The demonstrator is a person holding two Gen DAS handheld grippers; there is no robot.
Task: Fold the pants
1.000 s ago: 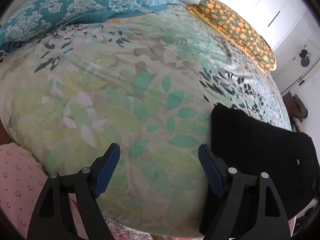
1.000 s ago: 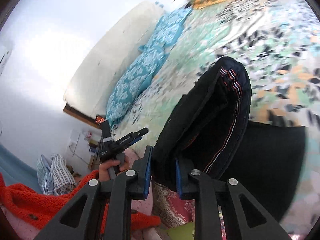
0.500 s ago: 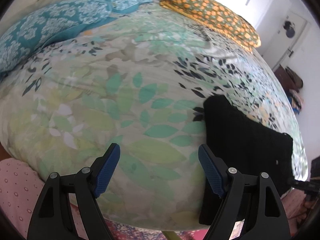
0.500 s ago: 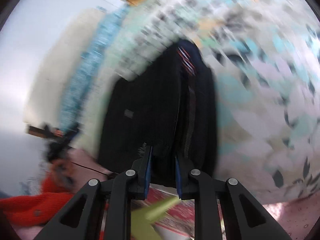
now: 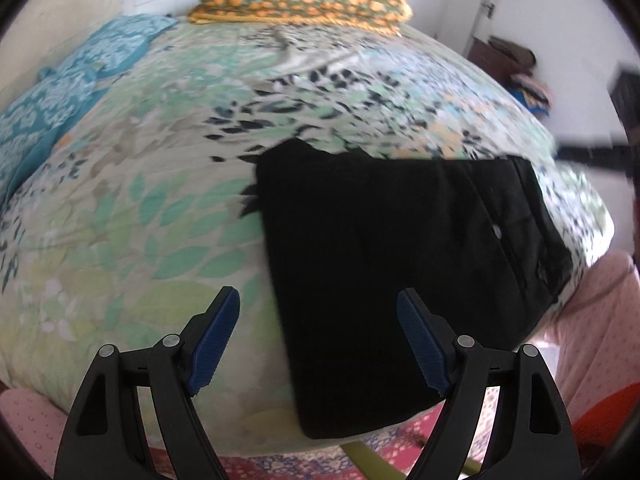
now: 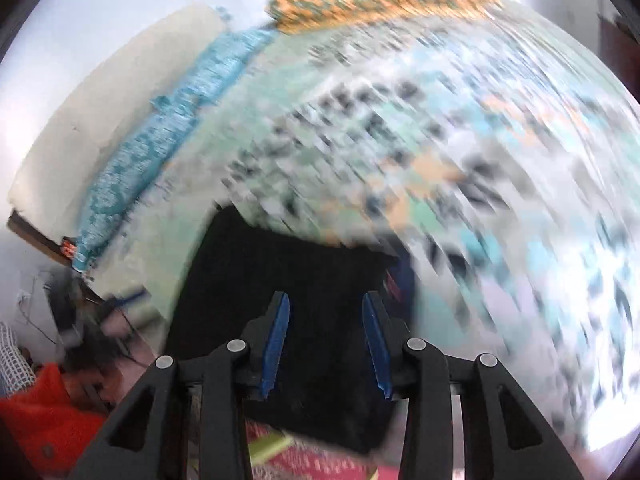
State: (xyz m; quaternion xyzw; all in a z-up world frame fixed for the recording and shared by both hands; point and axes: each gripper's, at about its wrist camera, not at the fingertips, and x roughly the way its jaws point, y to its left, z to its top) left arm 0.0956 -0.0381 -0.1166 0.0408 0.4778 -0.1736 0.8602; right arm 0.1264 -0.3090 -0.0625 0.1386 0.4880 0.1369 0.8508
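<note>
The black pants [image 5: 384, 264] lie folded in a flat rectangle on the leaf-print bedspread [image 5: 152, 208], near the bed's front edge. My left gripper [image 5: 320, 304] is open and empty, just above the folded pants' near left edge. In the right wrist view, which is blurred by motion, the pants [image 6: 288, 276] lie right ahead. My right gripper [image 6: 325, 312] is open with its blue pads apart and nothing between them.
Teal pillows [image 5: 68, 92] lie along the bed's left side and an orange patterned pillow [image 5: 300, 0] at the far end. An orange-red cloth [image 6: 44, 420] sits low on the left in the right wrist view. A patterned rug [image 5: 400, 440] shows below the bed edge.
My right gripper laid the pants' held end down on the bed and opened, letting go. My left gripper swung right, so the folded pants now sit ahead of it.
</note>
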